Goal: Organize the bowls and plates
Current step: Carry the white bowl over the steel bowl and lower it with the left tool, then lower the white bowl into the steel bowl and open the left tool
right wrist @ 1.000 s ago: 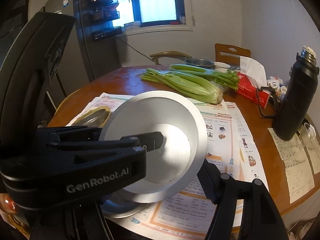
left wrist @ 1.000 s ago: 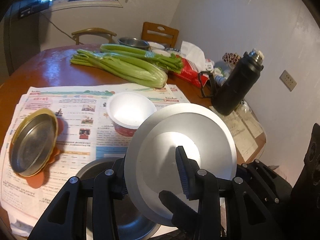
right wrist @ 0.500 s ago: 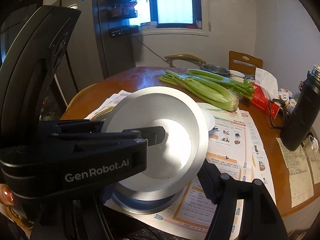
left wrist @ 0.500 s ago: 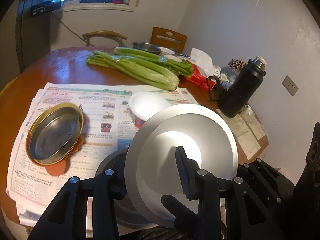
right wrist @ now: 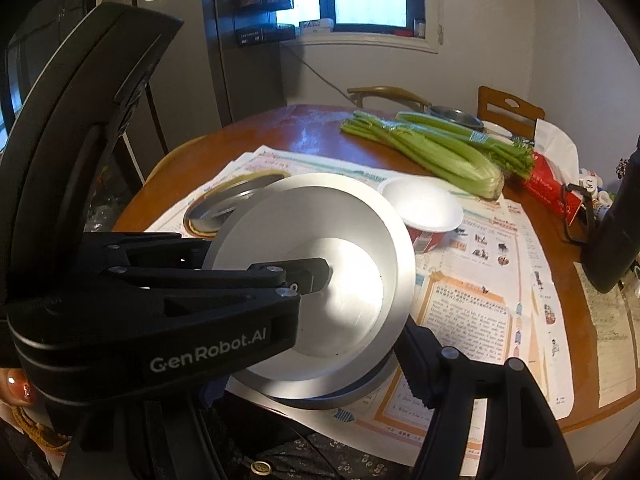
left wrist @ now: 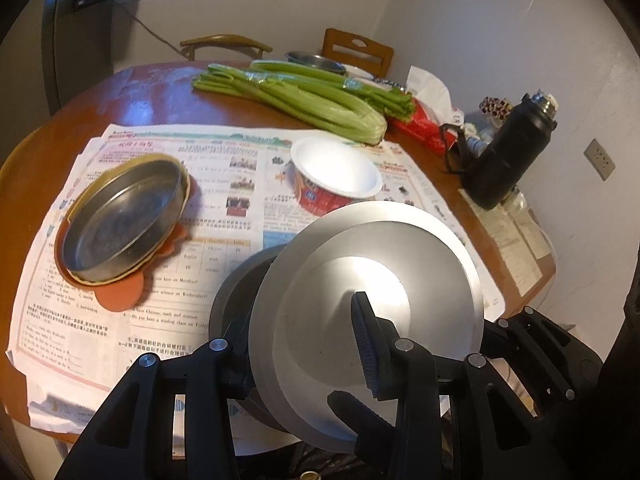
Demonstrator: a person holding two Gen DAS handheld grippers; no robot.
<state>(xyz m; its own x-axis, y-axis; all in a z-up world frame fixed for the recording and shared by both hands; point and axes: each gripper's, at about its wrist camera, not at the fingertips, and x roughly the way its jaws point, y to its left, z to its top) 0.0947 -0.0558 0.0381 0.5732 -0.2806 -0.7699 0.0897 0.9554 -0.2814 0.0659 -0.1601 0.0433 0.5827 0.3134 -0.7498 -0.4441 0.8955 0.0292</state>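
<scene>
L gripper [left wrist: 296,320] is clamped on the rim of the silver bowl [left wrist: 380,256]: one pad inside the dish, the other behind it, narrow gap, firm pinch. I hold it by the edge and tipped up so it can prob. slide down into the darker metal bowl [left wrist: 236,280] sitting right under it on the newspaper [left wrist: 224,152], i.e. nest the two. R gripper [right wrist: 308,364] sits close at the bowl's lower edge; one finger is hidden, so can't tell if it grips anything. Both wrists pitch steeply down toward the table [left wrist: 152,92]. Further out: shallow tin [left wrist: 120,220], white cup [left wrist: 336,176], both apart from the stack.
</scene>
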